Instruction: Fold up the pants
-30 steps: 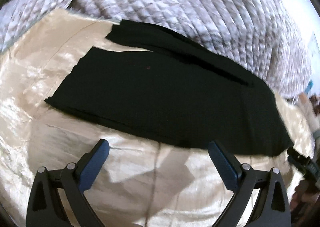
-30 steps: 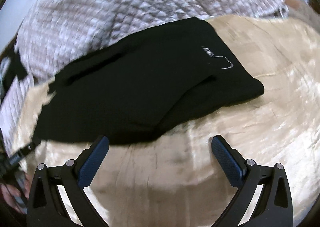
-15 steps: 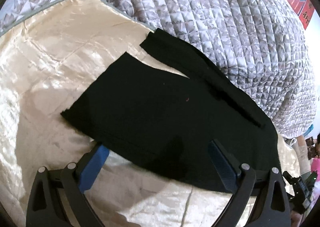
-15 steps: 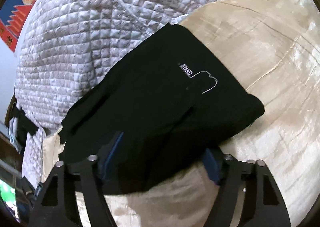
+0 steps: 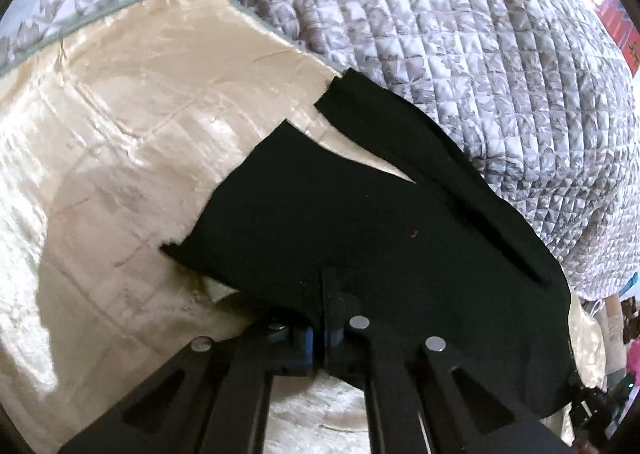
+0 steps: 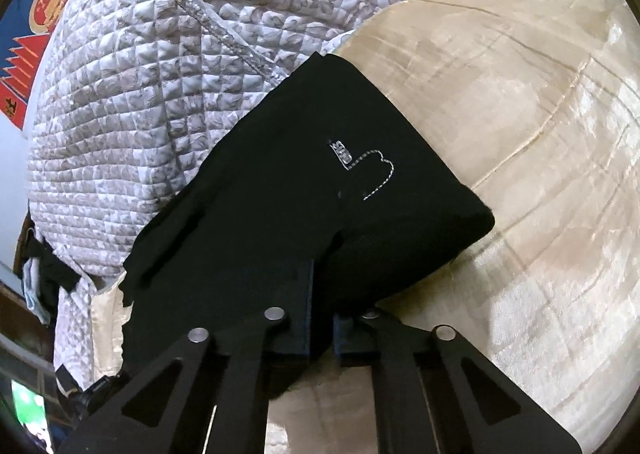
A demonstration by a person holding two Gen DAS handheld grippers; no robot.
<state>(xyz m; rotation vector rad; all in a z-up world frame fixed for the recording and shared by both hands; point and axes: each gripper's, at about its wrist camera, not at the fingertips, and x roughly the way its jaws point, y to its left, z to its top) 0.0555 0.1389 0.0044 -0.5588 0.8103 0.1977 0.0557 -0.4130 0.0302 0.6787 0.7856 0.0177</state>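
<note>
1. Two grippers are on the job, and both have just snapped closed on the near edge of the black pants (image 5: 360,222): cloth sits between the jaws of each.
2. Left gripper (image 5: 320,318) pinches the near edge at the leg end, its blue pads almost buried in dark fabric. It bites close to the hem, likely so the leg can be carried over without sagging.
3. Right gripper (image 6: 320,306) clamps the same near edge at the waist end, below the small stitched logo (image 6: 362,168). It looks to be a thick, doubled layer there, so a deep bite makes sense.
4. Where are the pants? Flat on the shiny cream bedspread (image 5: 120,158), stretched along it, their far side against the grey quilted blanket (image 5: 460,54) heaped at the bedspread's far edge.
5. One leg lies askew at the far side, peeking out from under the other, so the stack is not square.
6. My read: a two-point hold along one long edge, set up to lift and fold the pants away toward the blanket.
</note>
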